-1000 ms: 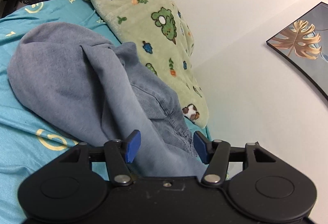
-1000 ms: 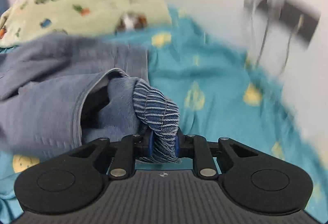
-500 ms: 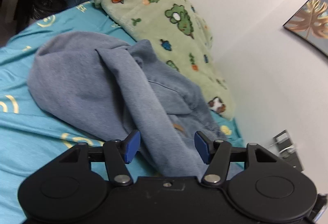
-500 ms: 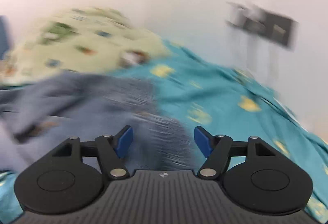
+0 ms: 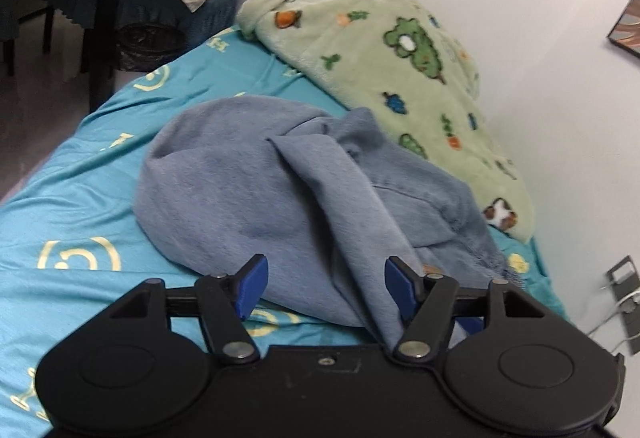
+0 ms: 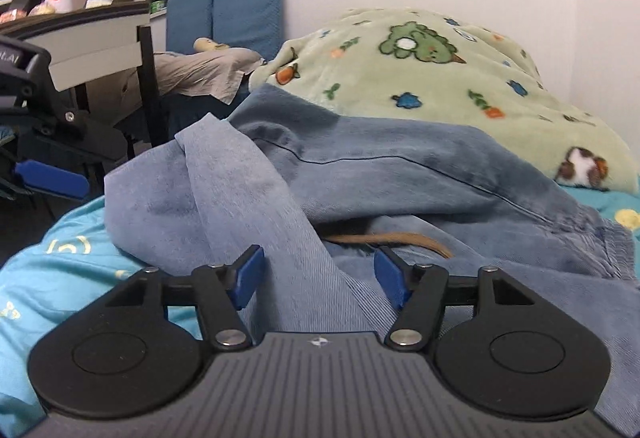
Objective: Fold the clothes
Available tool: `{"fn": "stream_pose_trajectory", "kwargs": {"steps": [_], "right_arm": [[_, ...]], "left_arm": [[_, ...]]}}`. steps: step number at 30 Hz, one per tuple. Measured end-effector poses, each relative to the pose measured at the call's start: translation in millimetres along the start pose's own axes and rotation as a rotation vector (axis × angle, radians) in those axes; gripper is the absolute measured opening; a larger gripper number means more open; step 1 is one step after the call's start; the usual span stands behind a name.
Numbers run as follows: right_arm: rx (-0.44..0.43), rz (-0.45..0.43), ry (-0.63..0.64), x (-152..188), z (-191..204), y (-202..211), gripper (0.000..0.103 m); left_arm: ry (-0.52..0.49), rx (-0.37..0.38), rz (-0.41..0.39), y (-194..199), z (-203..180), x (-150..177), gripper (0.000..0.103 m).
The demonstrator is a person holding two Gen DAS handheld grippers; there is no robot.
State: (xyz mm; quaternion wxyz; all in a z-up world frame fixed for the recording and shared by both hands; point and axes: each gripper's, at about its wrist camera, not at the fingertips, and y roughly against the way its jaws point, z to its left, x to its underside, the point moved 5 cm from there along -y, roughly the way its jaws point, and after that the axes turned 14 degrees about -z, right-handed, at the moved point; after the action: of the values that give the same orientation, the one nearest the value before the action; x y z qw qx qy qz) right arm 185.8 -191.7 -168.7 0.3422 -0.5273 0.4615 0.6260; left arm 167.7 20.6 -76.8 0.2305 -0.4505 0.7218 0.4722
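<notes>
A blue-grey garment (image 5: 248, 193) lies crumpled in a heap on the bed (image 5: 80, 173), which is covered with a turquoise sheet printed with pale yellow motifs. It looks like soft, denim-coloured trousers: the right wrist view shows a stitched seam, a gathered elastic band at the right, and a brown drawstring (image 6: 392, 240) poking out from under a fold. One long, narrow fold runs from the top of the heap down toward both cameras. Behind the garment, just beside the white wall, sits a pale green fleece blanket (image 5: 392, 77) printed with trees, carrots and small animals.

The left claw (image 5: 326, 288) has its jaws opening; the long fold passes between the blue pads close to the right one, and the pads do not press on it. The right claw (image 6: 316, 274) has its jaws closing, with the same kind of fold lying between its pads but not pinched.

The yellow marks on the sheet are too partial to read as words. In the right wrist view the other gripper's body shows at the left edge with a few pale letters, cut off and unreadable. A framed picture (image 5: 626, 33) is cropped at the right edge of the left wrist view, and a wall socket (image 5: 626, 298) with plugged cables is only partly visible. The dim room beyond the bed foot is hard to make out.
</notes>
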Motion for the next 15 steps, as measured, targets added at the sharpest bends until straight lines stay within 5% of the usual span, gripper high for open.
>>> {"fn": "stream_pose_trajectory", "kwargs": {"steps": [4, 8, 15], "right_arm": [[-0.04, -0.003, -0.019, -5, 8, 2, 0.043], [-0.087, 0.013, 0.026, -8, 21, 11, 0.015], [-0.144, 0.022, 0.137, -20, 45, 35, 0.004]], "left_arm": [[-0.031, 0.003, 0.016, -7, 1, -3, 0.062], [-0.066, 0.038, -0.027, 0, 3, -13, 0.064], [-0.005, 0.03, -0.097, 19, 15, -29, 0.065]]}}
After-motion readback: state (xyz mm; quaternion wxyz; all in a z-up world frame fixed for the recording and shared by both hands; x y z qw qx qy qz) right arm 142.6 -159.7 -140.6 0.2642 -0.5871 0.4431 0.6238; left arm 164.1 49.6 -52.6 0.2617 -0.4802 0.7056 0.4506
